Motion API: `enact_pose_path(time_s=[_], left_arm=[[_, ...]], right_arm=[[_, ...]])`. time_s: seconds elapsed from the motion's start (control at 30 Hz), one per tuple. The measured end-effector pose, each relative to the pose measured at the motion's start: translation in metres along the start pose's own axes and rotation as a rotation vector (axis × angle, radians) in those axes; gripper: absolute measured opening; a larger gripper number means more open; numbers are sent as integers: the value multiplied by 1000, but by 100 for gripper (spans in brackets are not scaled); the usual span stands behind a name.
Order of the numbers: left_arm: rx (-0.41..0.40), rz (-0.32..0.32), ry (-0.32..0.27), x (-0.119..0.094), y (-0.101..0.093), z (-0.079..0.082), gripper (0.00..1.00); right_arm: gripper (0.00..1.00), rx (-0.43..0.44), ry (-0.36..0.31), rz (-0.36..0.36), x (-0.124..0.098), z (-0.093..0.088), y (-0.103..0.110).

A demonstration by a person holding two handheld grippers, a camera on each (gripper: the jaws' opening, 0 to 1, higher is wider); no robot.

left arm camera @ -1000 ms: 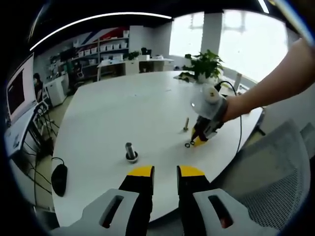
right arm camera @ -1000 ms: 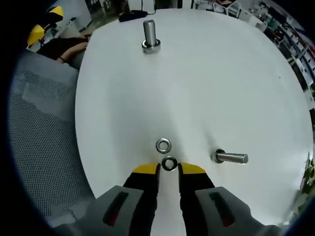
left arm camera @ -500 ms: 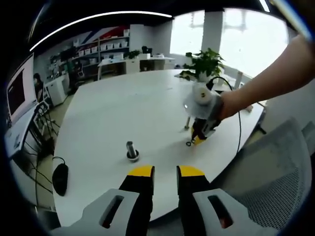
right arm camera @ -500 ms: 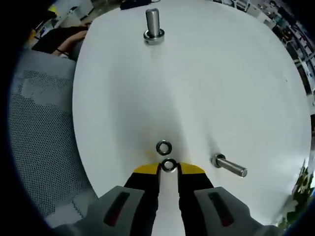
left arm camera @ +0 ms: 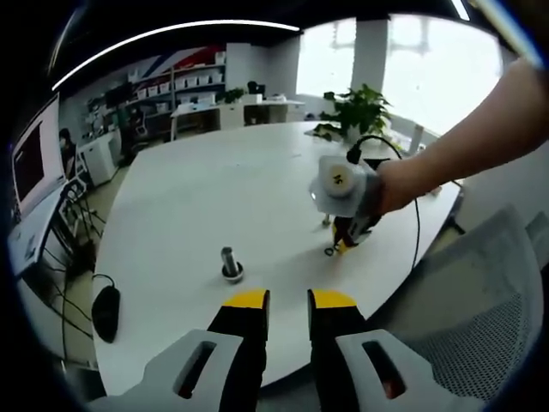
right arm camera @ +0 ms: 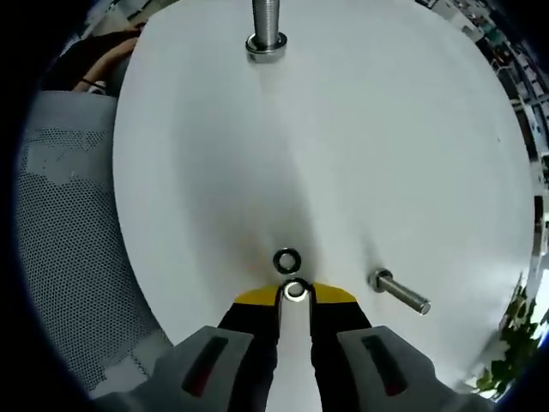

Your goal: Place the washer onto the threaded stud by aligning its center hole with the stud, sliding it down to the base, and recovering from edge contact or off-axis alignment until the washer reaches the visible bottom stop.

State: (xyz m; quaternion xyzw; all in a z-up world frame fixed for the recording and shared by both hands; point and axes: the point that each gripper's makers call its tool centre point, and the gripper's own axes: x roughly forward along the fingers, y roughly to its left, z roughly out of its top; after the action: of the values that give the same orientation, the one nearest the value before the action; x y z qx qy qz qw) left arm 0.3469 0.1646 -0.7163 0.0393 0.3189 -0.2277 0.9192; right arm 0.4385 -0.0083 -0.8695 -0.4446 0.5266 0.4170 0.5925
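In the left gripper view, the left tool (left arm camera: 287,300) is hanging idle above the near edge of the white tabletop (left arm camera: 171,206), its jaws slightly parted and holding nothing. The upright threaded stud (left arm camera: 228,263) is standing ahead of it. Farther right, the right tool (left arm camera: 345,245) is pressing its tips down at the surface, its body having tipped more steeply over the last second.

In the right gripper view, the right tool (right arm camera: 295,293) is closing around a washer (right arm camera: 295,290), which has slid from just ahead of the tips to between them; whether the grip is firm is hard to tell. A second washer (right arm camera: 286,259) is lying just beyond, a loose bolt (right arm camera: 399,292) to the side. The stud (right arm camera: 268,26) is waiting well apart, so pickup is barely beginning.
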Motion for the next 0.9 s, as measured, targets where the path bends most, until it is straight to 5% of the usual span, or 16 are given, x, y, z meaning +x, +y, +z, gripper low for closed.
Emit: enact_pose_path(time_s=[0.33,0.67,0.9], left_arm=[[-8,5,-15,-1,2,2,15],[-4,-1,-22,-1,1,4,15],[-4,-5,-22,-1,0,5,15]], right_arm=[[14,69,-103,1,-1,-2,-3],[13,149,-127,11,-2,-9,-4],[13,223,-174,-7,-19,-15,-23]])
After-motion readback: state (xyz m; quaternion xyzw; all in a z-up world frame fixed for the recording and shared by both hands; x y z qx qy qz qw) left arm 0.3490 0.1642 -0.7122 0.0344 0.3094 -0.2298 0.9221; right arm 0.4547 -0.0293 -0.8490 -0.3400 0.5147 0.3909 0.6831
